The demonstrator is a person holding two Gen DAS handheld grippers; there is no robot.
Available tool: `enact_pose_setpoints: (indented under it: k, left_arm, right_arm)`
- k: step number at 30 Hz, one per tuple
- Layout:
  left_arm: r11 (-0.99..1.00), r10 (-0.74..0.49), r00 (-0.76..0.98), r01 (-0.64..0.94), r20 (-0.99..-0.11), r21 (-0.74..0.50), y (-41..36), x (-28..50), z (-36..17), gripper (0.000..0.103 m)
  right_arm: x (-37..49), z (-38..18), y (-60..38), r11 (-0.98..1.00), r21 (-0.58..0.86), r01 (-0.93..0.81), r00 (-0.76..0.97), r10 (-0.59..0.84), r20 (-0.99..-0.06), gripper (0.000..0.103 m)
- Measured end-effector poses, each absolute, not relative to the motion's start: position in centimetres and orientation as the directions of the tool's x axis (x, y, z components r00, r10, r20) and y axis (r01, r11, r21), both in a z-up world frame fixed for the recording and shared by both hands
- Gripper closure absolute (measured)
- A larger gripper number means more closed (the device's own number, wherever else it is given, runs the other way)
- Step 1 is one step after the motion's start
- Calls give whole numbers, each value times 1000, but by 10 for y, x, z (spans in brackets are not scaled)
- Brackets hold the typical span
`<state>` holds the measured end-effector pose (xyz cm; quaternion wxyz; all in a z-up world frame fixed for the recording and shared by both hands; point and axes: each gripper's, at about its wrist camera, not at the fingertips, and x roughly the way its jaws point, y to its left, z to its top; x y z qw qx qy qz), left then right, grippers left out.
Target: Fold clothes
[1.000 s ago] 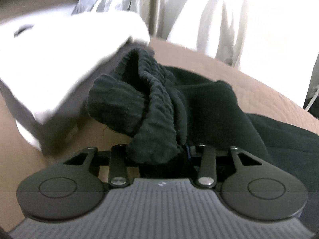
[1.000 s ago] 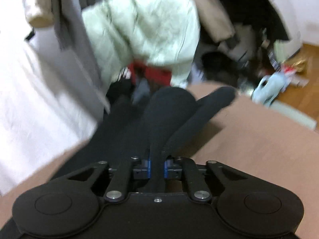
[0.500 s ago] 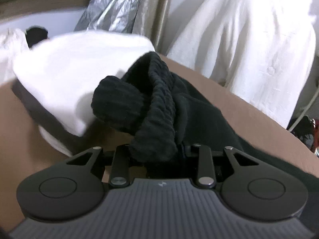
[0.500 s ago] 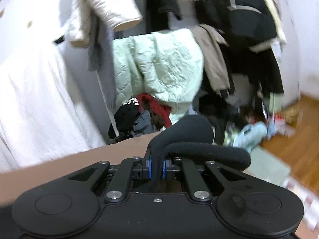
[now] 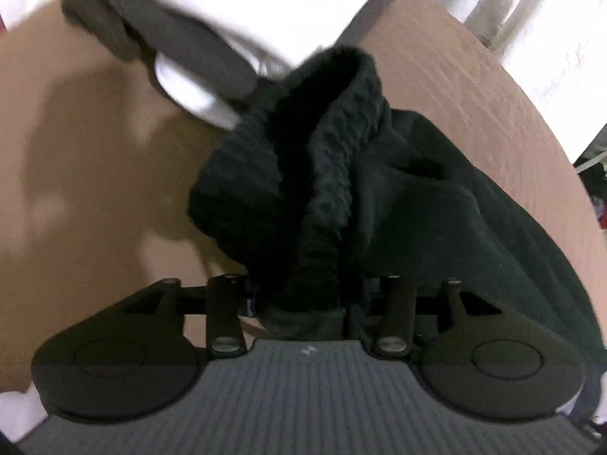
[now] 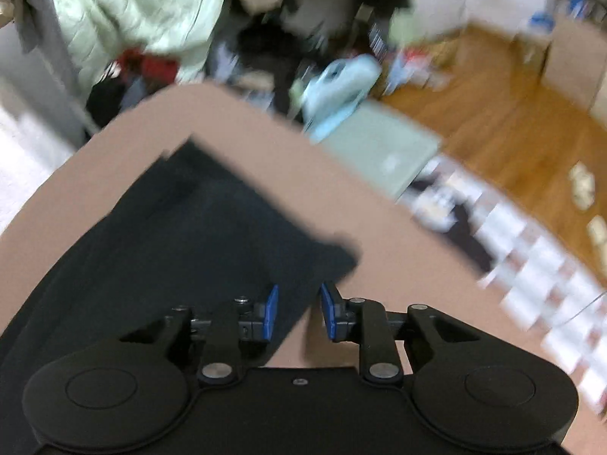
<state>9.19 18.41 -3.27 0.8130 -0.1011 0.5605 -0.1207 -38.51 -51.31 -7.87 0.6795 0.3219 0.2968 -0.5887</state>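
Note:
A pair of black trousers [image 5: 341, 174] lies on the brown bed cover [image 5: 95, 189]. Its ribbed waistband is bunched up and fills the gap between the fingers of my left gripper [image 5: 303, 303], whose jaws are opening while the fabric still sits between them. In the right wrist view the trousers [image 6: 189, 246] lie flat with a straight folded edge. My right gripper [image 6: 299, 313] hovers over the near corner of that fabric. Its blue pads [image 6: 271, 313] stand apart, its jaws are opening, and nothing is between them.
A white folded pile with a dark grey garment [image 5: 182, 38] lies just beyond the waistband. White cloth [image 5: 531, 19] hangs behind the bed. Past the bed's edge are a pale green jacket [image 6: 144, 11], a light blue object [image 6: 341, 79] and a cluttered wooden floor [image 6: 493, 121].
My right gripper has let go of the black fold, which now lies flat on the bed, and its pads have parted. My left gripper has tipped downward, still carrying the waistband.

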Motion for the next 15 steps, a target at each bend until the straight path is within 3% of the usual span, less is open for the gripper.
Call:
enact_pose_setpoints:
  k: [2, 6, 10, 13, 15]
  left_arm:
    - [954, -299, 371, 94, -879, -284, 183, 84, -22, 51]
    - [954, -290, 415, 53, -862, -295, 200, 73, -13, 50]
    - [962, -211, 573, -20, -792, -271, 227, 68, 15, 50]
    - [920, -325, 613, 28, -720, -392, 235, 64, 22, 50]
    - [913, -371, 610, 103, -700, -395, 217, 59, 21, 50]
  right_arm:
    - [-377, -70, -507, 93, 12, 996, 72, -675, -734, 72]
    - [-367, -54, -500, 159, 70, 985, 167, -745, -646, 70]
    - [-359, -41, -487, 200, 113, 973, 229, -806, -547, 54]
    - [-354, -42, -488, 286, 158, 945, 325, -776, -540, 51]
    - [-347, -47, -493, 349, 228, 909, 416, -717, -560, 51]
